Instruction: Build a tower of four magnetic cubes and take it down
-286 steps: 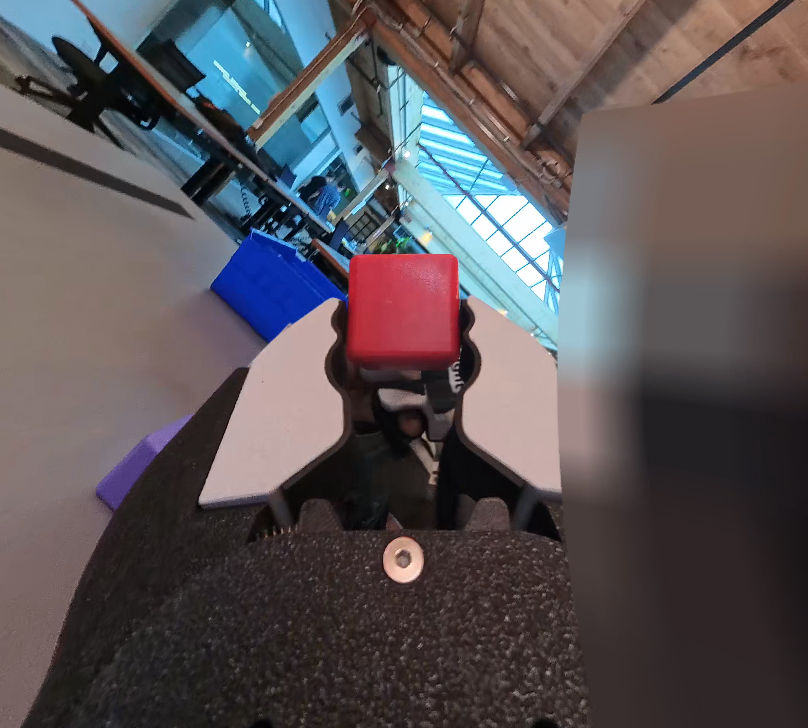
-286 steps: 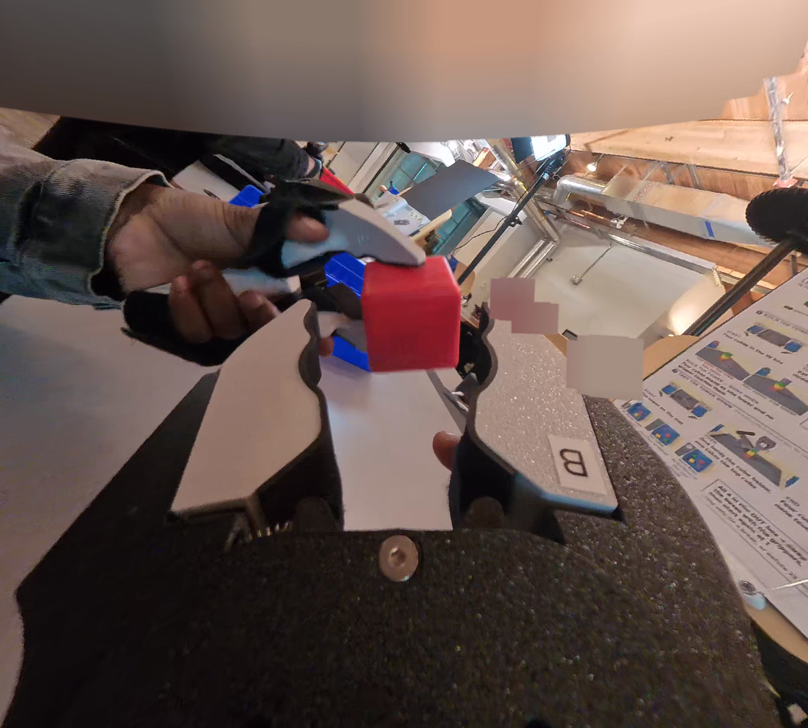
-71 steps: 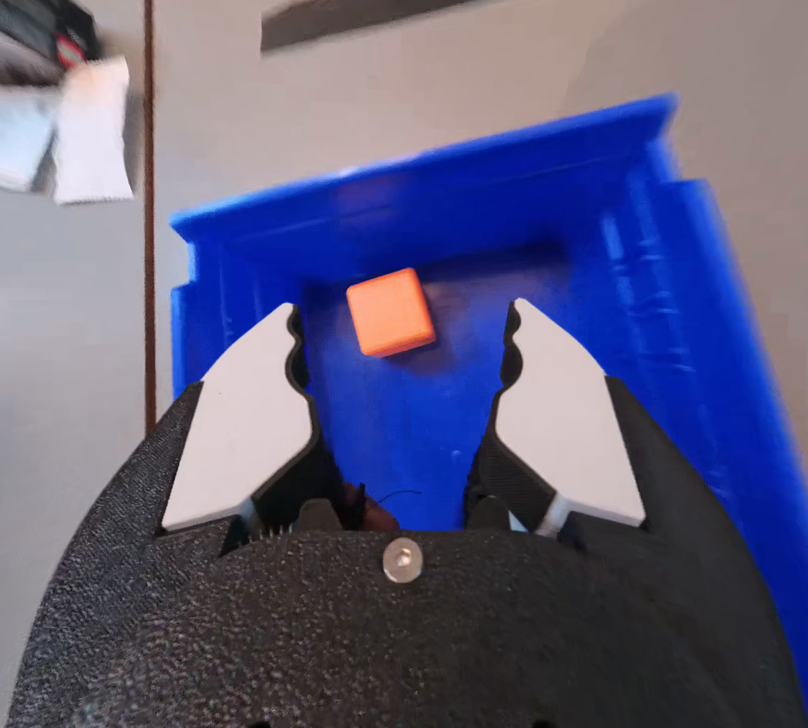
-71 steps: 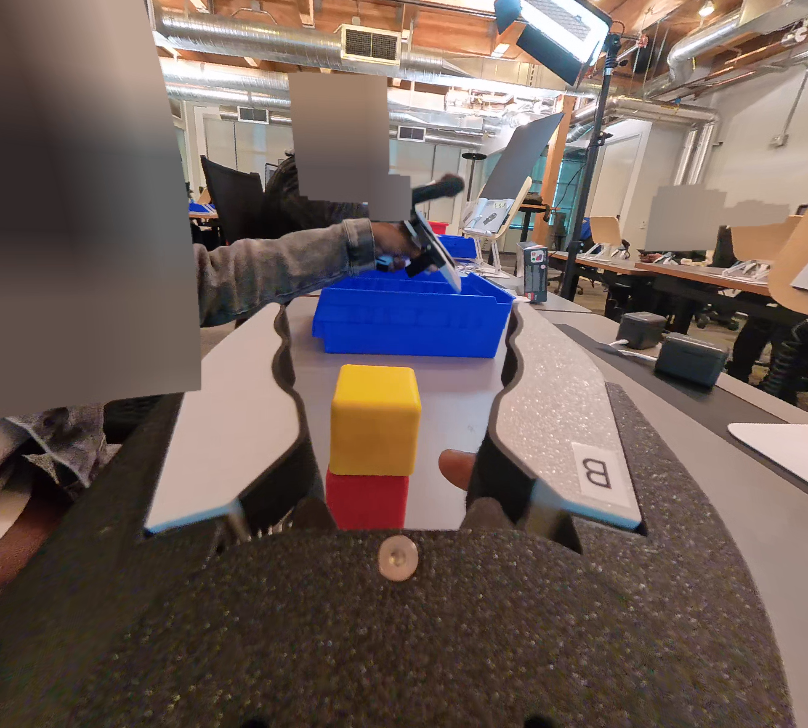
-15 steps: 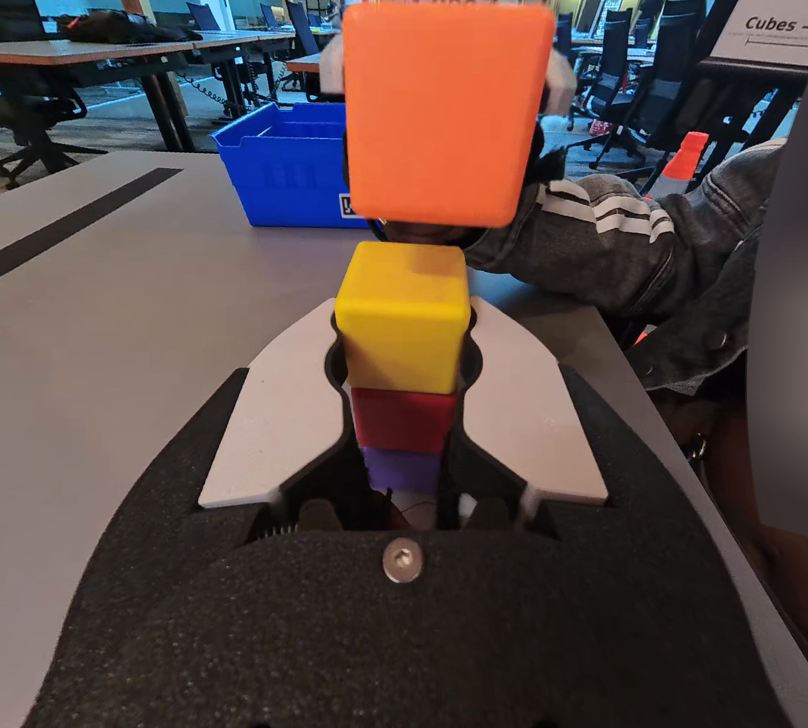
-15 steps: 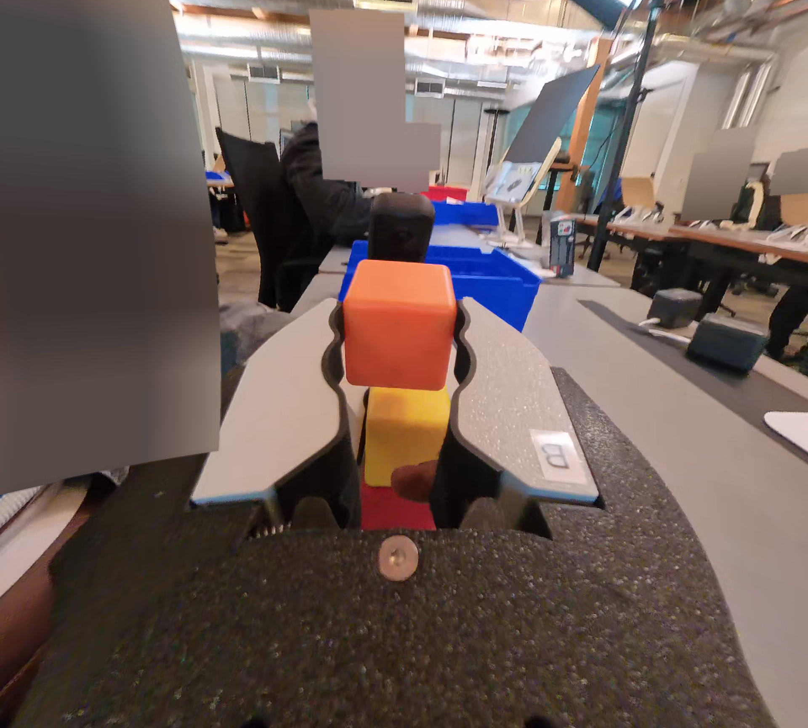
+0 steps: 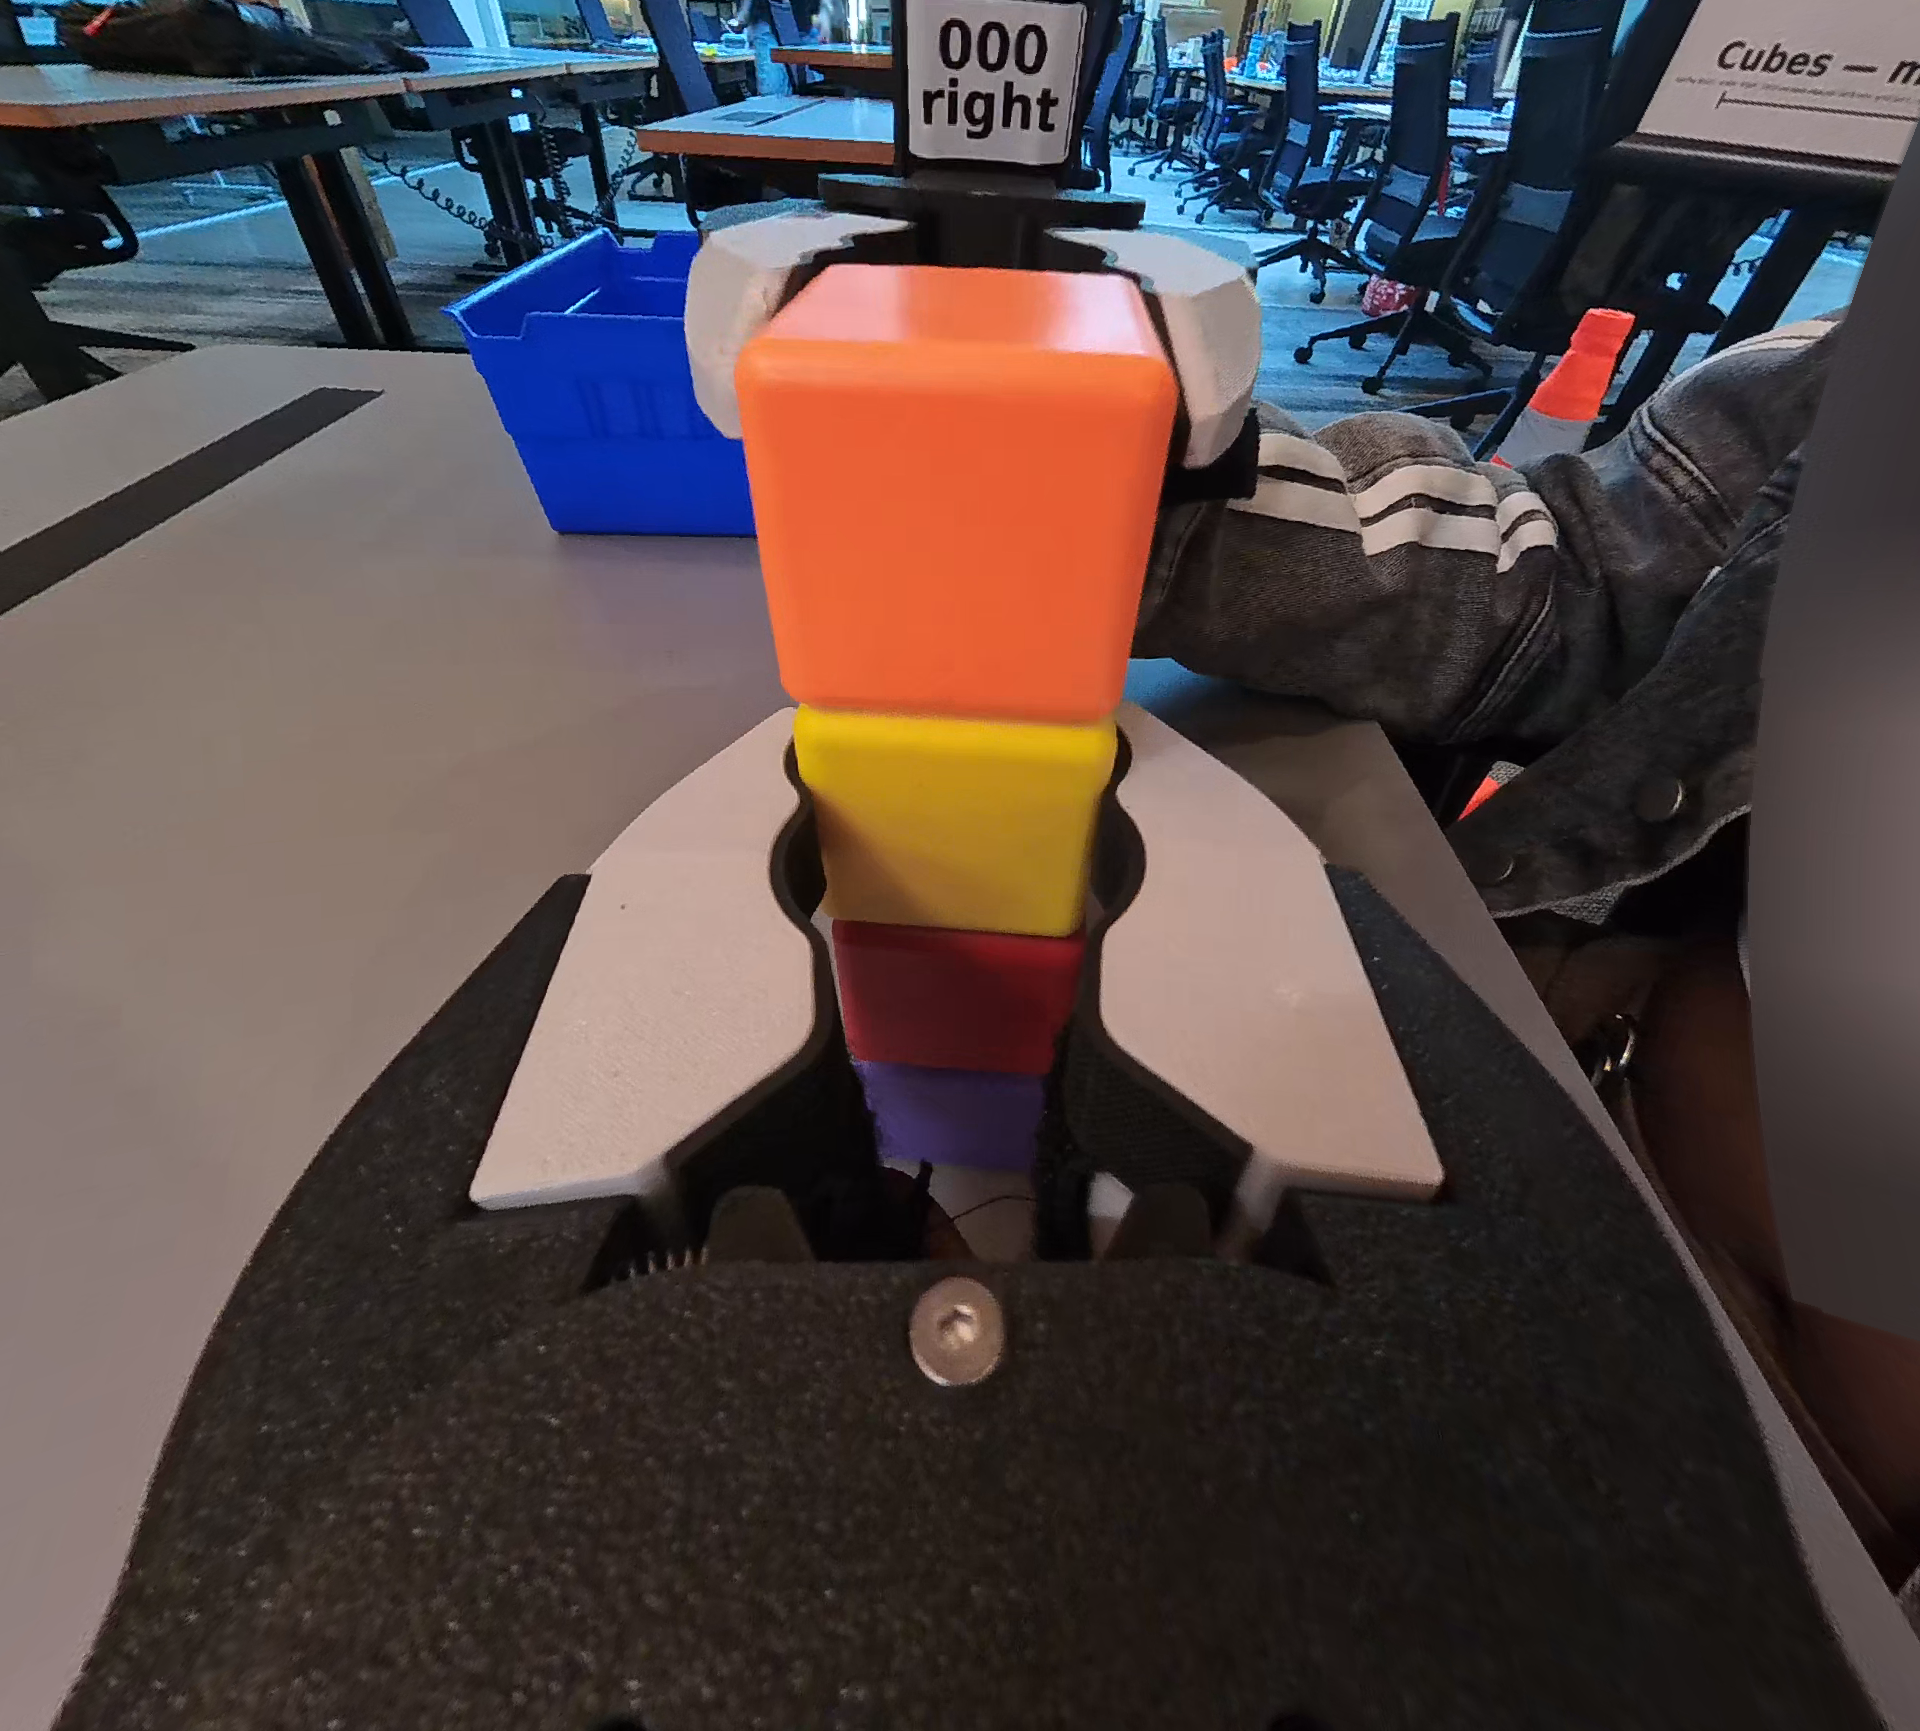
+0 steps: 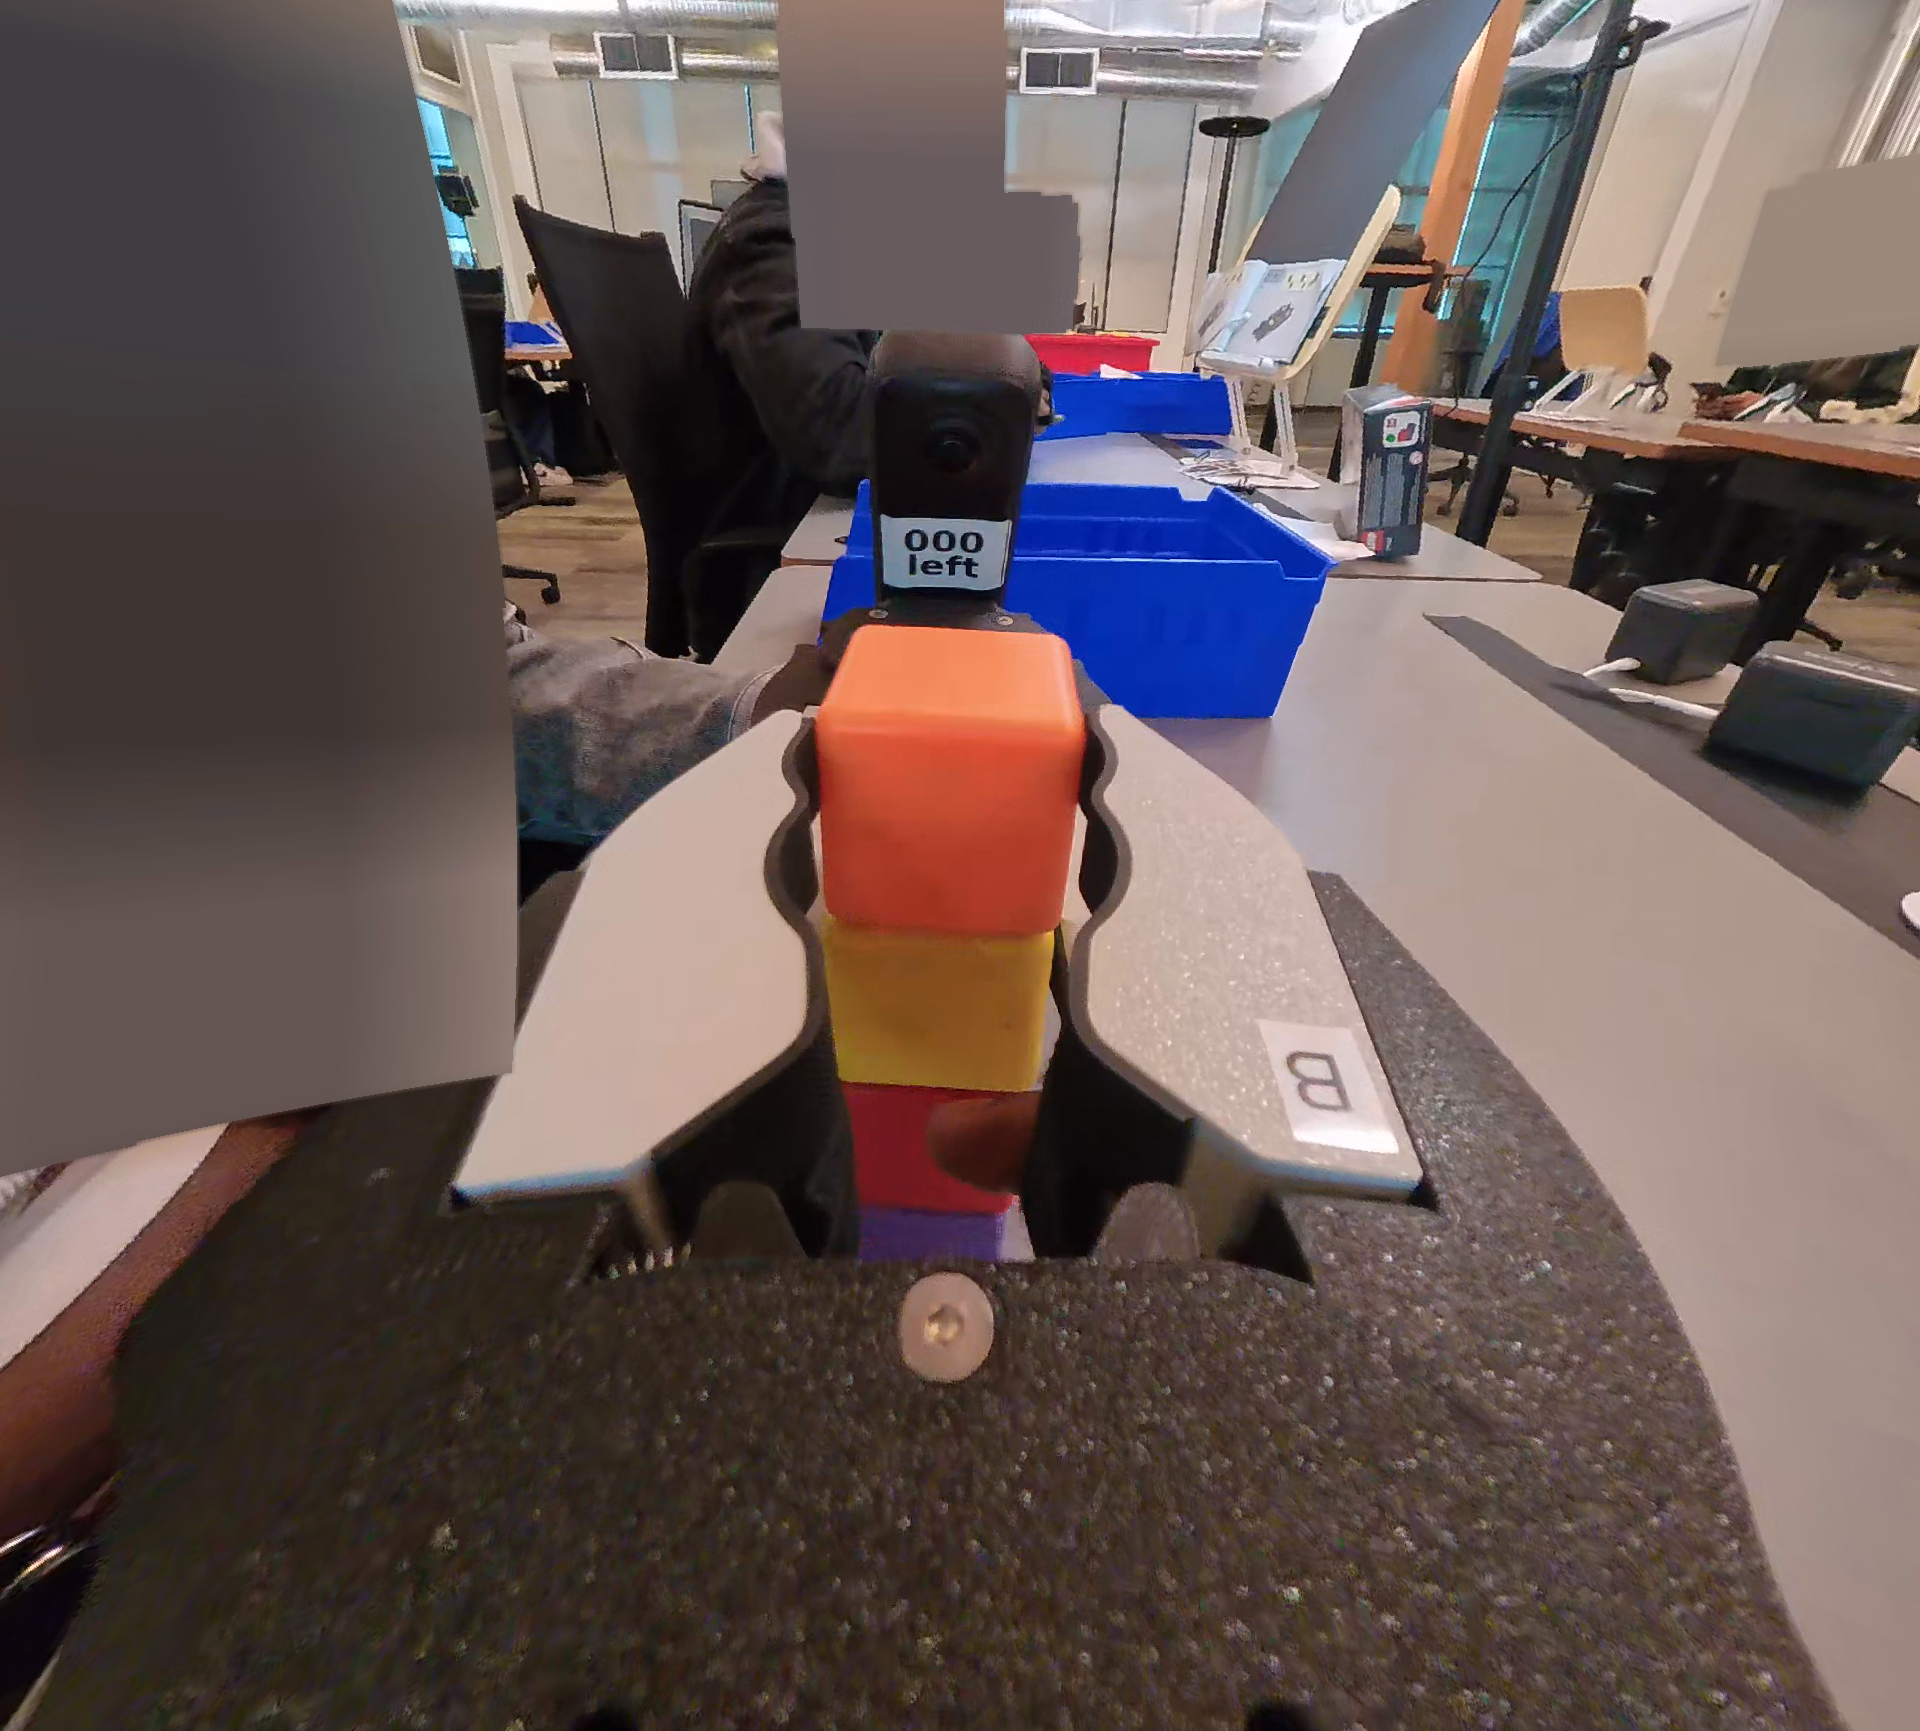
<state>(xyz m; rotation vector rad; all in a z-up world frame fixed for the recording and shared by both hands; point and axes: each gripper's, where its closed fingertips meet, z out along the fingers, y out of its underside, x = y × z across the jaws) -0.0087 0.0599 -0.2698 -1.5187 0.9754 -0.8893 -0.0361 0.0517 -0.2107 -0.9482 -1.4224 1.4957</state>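
A tower stands on the grey table (image 7: 312, 746): purple cube (image 7: 951, 1115) at the bottom, red cube (image 7: 951, 995), yellow cube (image 7: 951, 829), orange cube (image 7: 951, 497) on top. My left gripper (image 7: 954, 736) is shut on the yellow cube. My right gripper (image 8: 948, 725) is shut on the orange cube (image 8: 945, 808), which rests on the yellow cube (image 8: 940, 1011). Its white fingers (image 7: 717, 331) show behind the orange cube in the left wrist view. The red cube (image 8: 904, 1151) and purple cube (image 8: 925, 1234) show below. The left gripper's fingers are hidden in the right wrist view.
A blue bin (image 7: 592, 414) stands on the table behind the tower; it also shows in the right wrist view (image 8: 1164, 621). A person's denim sleeve (image 7: 1403, 590) lies to the right. Dark boxes (image 8: 1808, 725) sit at the far right. A black strip (image 7: 177, 476) crosses the table on the left. About 6 cm separates my left fingertips from my right.
The right gripper has lowered the orange cube from just above the tower onto the yellow cube. The left gripper has stayed shut on the yellow cube.
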